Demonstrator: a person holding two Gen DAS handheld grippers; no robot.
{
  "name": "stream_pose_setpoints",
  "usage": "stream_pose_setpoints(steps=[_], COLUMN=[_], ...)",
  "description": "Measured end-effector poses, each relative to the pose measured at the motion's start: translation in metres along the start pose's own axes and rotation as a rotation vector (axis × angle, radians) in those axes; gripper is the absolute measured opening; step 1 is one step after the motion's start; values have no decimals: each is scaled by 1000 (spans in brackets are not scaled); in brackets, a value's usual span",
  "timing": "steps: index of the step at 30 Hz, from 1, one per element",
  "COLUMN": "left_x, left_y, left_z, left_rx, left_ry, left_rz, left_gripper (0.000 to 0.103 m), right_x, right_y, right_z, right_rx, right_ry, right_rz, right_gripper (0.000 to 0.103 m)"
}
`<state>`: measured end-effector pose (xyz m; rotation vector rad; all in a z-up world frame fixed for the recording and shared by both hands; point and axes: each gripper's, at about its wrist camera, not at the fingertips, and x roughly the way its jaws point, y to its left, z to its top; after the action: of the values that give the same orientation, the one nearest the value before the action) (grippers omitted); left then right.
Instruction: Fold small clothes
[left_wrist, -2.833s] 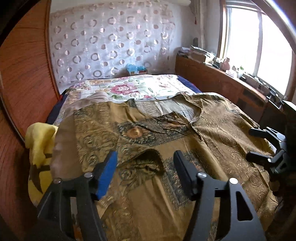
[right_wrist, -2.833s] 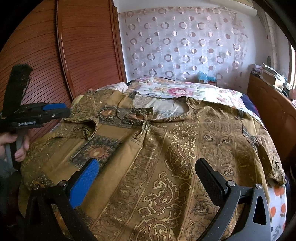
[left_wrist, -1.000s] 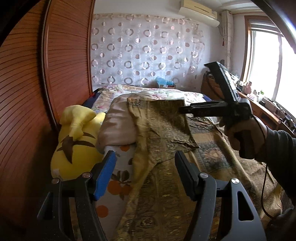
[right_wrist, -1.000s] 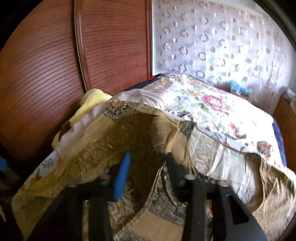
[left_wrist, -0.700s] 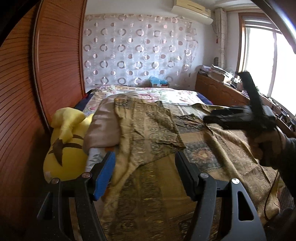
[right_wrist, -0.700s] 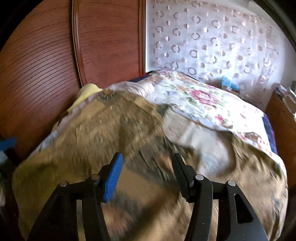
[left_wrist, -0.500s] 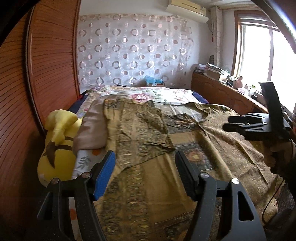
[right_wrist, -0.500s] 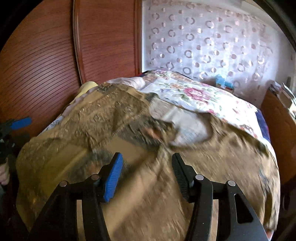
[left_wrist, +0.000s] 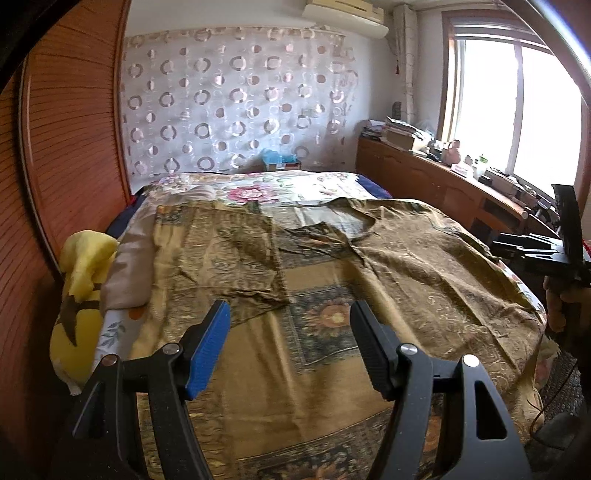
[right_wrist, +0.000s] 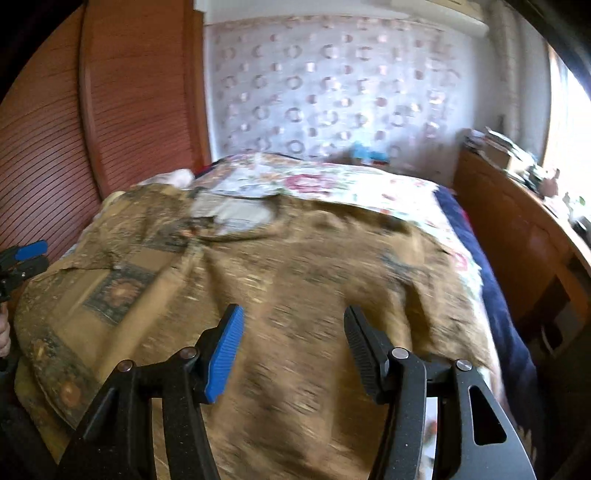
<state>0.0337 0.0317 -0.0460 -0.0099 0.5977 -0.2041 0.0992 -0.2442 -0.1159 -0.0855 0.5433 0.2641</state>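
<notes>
A golden-brown patterned shirt (left_wrist: 369, 280) lies spread over the bed, its left sleeve (left_wrist: 229, 254) folded inward onto the body. My left gripper (left_wrist: 290, 310) hovers open above the shirt's lower left part, with nothing between its fingers. In the blurred right wrist view my right gripper (right_wrist: 293, 314) hangs over the shirt (right_wrist: 295, 266) toward its right side; its jaws are opening and hold nothing. The right gripper (left_wrist: 535, 249) also shows at the right edge of the left wrist view, held in a hand. The left gripper (right_wrist: 22, 258) peeks in at the left edge of the right wrist view.
A yellow plush toy (left_wrist: 79, 280) and a beige pillow (left_wrist: 129, 269) lie along the bed's left edge, against a wooden wardrobe (left_wrist: 66, 147). A floral bedspread (left_wrist: 295, 188) covers the far half. A cluttered wooden cabinet (left_wrist: 424, 177) runs below the window on the right.
The right gripper let go of the sleeve it had carried over the shirt and swept off to the right. The left gripper swung from the bed's left edge toward the middle.
</notes>
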Motion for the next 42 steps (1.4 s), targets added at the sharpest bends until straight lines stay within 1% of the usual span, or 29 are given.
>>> stream_pose_setpoints(steps=[1,3,5,6,8,13,17,19,20,23,26,29,33,36,40,42], left_x=[1,5,12,16,26,56,75,83,87,99,112,122,137,139,144,144], left_y=[-3,-10,-17,-22,-31,-47,-56,-60,-63,-67,-73,-77,-77,-78,-83,-85], left_z=[1,2,5,6,10,17,19,21,22,24,24,22,18,18,18,18], left_rx=[3,17,35,53,88,113,128,134,136,139,164,190,198,198,204,215], left_ry=[1,4,8,15,29,74,116,133,143,173,217,254,312,317,329,331], left_rz=[-6,-21,-37,-42,-40,-75,-87,-91,-96,-105,-106,-103,-97,-103,-120,-121], left_gripper=[68,68,69,69,69,69,69,69,69,69,69,69,69,69,80,82], right_x=[-3,-6,-2,-3,-7,-14,-16,-14,-14,3,7,17,33,41,49,50], right_y=[-8,-24,-32,-37,-46,-60,-75,-75,-76,-77,-79,-83,-86,-90,-101,-102], right_z=[-5,-14,-18,-22,-30,-37,-39,-38,-38,-24,-18,-17,-18,-18,-21,-23], right_rx=[20,52,57,60,66,90,95,96,101,120,142,163,182,190,242,241], right_ry=[5,24,88,101,110,126,145,151,153,157,153,156,172,194,242,250], right_rz=[-14,-35,-11,-20,-71,-104,-128,-134,-134,-126,-122,-117,-100,-88,-35,-35], right_gripper=[66,67,67,67,67,67,67,67,67,67,67,67,67,66,64,64])
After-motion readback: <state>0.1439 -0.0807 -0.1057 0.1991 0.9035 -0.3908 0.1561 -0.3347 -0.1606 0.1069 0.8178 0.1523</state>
